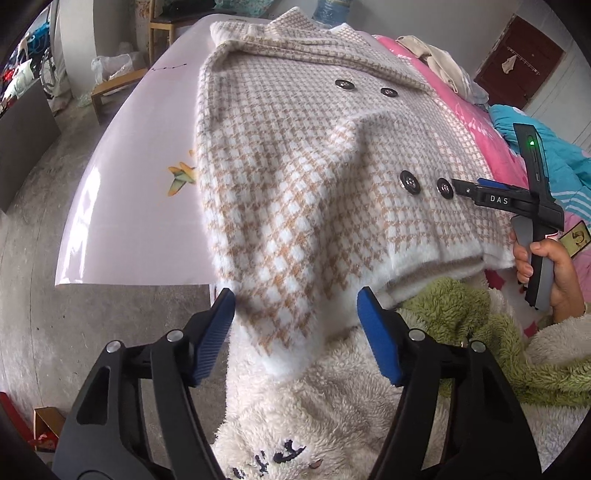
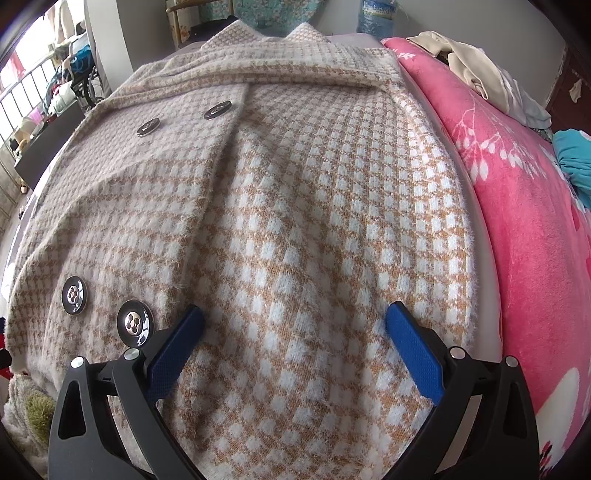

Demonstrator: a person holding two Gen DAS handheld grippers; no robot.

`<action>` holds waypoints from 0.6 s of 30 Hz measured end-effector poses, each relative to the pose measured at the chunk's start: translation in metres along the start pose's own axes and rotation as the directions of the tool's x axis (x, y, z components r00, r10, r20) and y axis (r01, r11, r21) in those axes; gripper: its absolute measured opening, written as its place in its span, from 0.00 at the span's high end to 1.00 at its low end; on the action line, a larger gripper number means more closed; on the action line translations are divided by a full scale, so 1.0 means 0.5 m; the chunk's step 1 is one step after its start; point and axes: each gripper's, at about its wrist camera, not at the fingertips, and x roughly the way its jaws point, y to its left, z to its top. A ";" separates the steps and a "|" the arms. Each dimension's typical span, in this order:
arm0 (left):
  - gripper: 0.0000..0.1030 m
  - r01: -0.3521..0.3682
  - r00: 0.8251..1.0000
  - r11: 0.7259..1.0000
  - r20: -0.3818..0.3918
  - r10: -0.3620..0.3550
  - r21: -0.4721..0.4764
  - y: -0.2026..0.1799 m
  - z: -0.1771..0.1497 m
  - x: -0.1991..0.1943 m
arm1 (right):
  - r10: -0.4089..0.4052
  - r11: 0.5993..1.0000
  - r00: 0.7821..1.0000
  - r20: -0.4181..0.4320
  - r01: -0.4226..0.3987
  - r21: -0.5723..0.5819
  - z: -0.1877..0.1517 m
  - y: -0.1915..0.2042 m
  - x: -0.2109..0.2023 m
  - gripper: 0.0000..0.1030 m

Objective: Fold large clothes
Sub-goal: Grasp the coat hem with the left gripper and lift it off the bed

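I read this as a home bedroom: pink floral blanket (image 2: 517, 221), heaped clothes (image 2: 480, 70), wooden chair (image 1: 162, 29).

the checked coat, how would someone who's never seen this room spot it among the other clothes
Start at the bed with the pink flowered blanket. Beside that blanket, on a pale glossy sheet, the checked coat lies spread flat. Unlike the fluffy white and green garments next to it, it has a tan-and-white check and large shiny dark buttons.

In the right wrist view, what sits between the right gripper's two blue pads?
Only the checked coat: its tan-and-white fabric fills the gap of the right gripper, whose pads stand apart on either side. Two dark buttons lie just outside the left pad.
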 end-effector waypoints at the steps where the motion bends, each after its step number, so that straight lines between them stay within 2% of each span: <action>1: 0.38 0.004 1.000 1.000 -0.008 -0.004 -0.013 0.005 -0.002 0.001 | 0.000 1.000 1.000 0.000 0.000 0.000 0.000 0.000 0.000 0.06; 4: 0.38 0.022 0.999 0.998 -0.032 -0.024 -0.066 0.027 -0.011 0.005 | 0.000 1.000 1.000 0.000 0.000 0.000 0.000 -0.001 0.000 0.06; 9: 0.39 0.128 0.990 0.977 -0.035 -0.136 -0.169 0.055 -0.020 0.026 | -0.001 1.000 1.000 0.000 0.001 0.000 0.001 -0.002 0.000 0.06; 12: 0.45 0.169 0.982 0.966 -0.047 -0.181 -0.196 0.055 -0.022 0.043 | 0.000 1.000 1.000 0.003 0.000 -0.001 0.001 -0.002 0.000 0.06; 18: 0.62 0.207 0.975 0.956 -0.038 -0.219 -0.206 0.054 -0.021 0.042 | 0.002 1.000 1.000 0.006 -0.002 0.001 0.003 -0.003 -0.001 0.06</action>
